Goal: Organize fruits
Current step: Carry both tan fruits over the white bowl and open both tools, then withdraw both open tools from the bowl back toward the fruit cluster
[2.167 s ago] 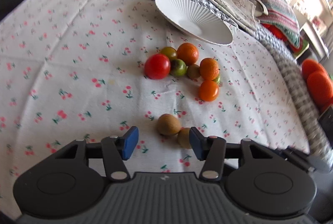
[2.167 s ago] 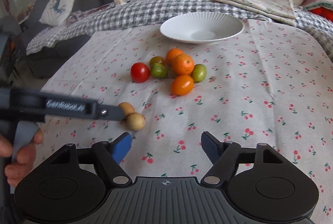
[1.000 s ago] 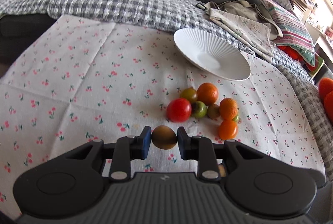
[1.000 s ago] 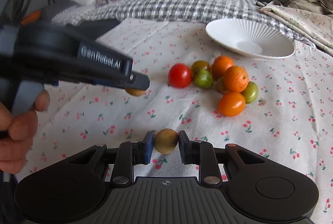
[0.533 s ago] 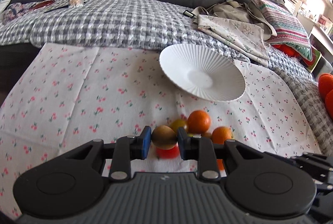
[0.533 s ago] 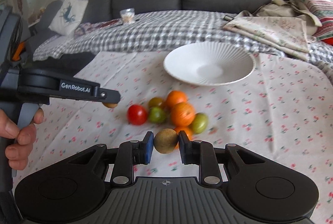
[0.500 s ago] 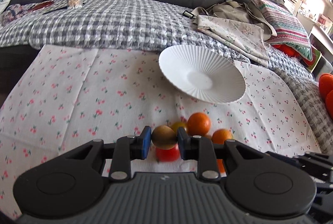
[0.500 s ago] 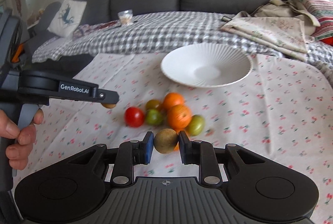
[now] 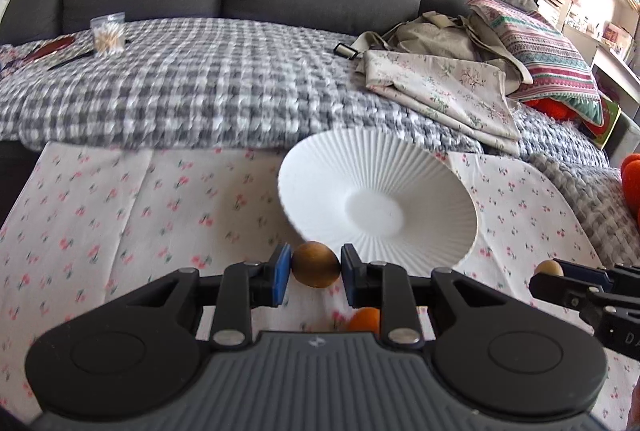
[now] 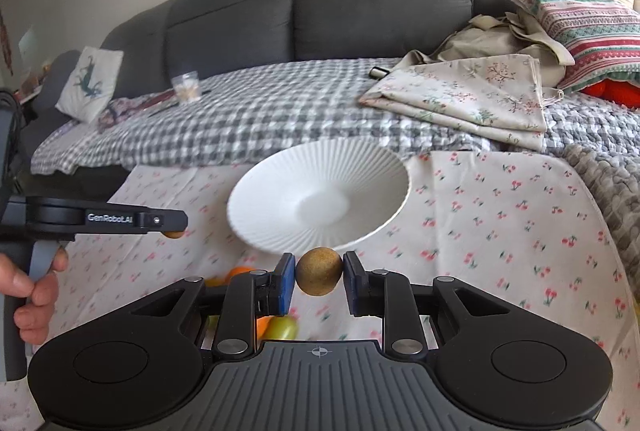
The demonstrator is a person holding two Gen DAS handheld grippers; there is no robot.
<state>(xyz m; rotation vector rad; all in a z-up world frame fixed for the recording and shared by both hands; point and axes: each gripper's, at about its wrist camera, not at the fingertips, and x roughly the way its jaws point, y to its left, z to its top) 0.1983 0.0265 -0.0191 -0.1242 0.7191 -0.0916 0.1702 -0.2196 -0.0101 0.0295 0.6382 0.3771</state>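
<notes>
1. The cherry-print tablecloth (image 9: 120, 215) covers the table before the grey sofa (image 10: 360, 3).
2. The white ribbed bowl (image 9: 400, 171) rests on it, at 12 o'clock from both grippers.
3. The left gripper (image 9: 315, 265) is clamped on a brown kiwi (image 9: 315, 264) just short of the bowl's near rim.
4. The right gripper (image 10: 319, 271) grips a second kiwi (image 10: 319, 271) likewise — held off the cloth.
5. An orange (image 9: 365, 319) and a green fruit (image 10: 282, 327) lie at 6 o'clock, under the fingers.
</notes>
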